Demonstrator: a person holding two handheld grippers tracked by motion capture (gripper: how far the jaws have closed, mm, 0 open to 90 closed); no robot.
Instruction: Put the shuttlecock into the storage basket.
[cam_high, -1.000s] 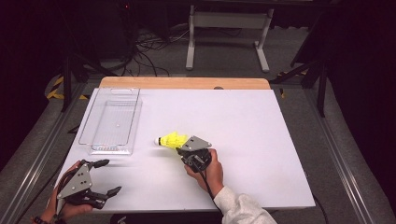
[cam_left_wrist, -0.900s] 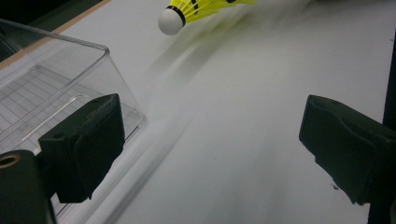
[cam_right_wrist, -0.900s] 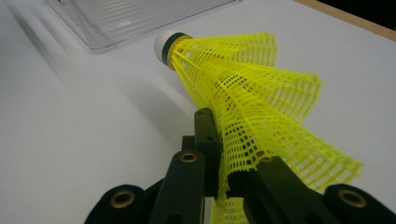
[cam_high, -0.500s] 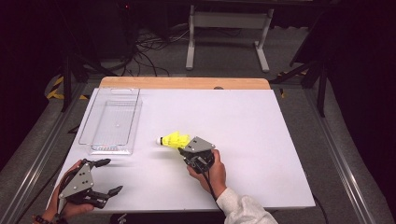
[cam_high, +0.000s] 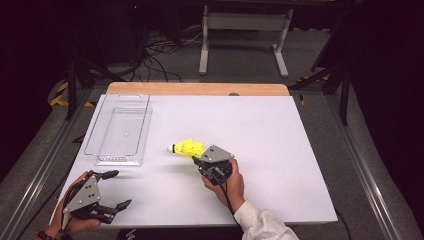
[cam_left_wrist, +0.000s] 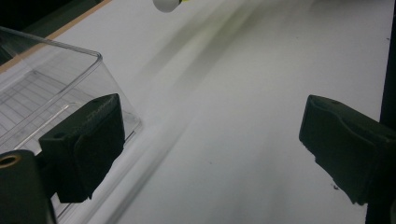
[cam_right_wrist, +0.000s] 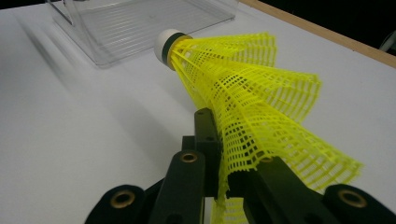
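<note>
My right gripper (cam_high: 196, 161) clamps the shuttlecock (cam_high: 187, 148) by its yellow mesh skirt, white cork toward the tray (cam_high: 120, 131); my left gripper (cam_high: 116, 189) gapes near the table's (cam_high: 280, 150) front-left corner.

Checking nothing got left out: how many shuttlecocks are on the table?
1. The yellow shuttlecock is near the table's middle, its skirt pinched in the right gripper, beside the clear tray.

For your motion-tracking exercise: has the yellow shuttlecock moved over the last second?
Yes. The yellow shuttlecock, clamped in the right tool, has shifted slightly toward the clear plastic tray, narrowing the gap between them.
</note>
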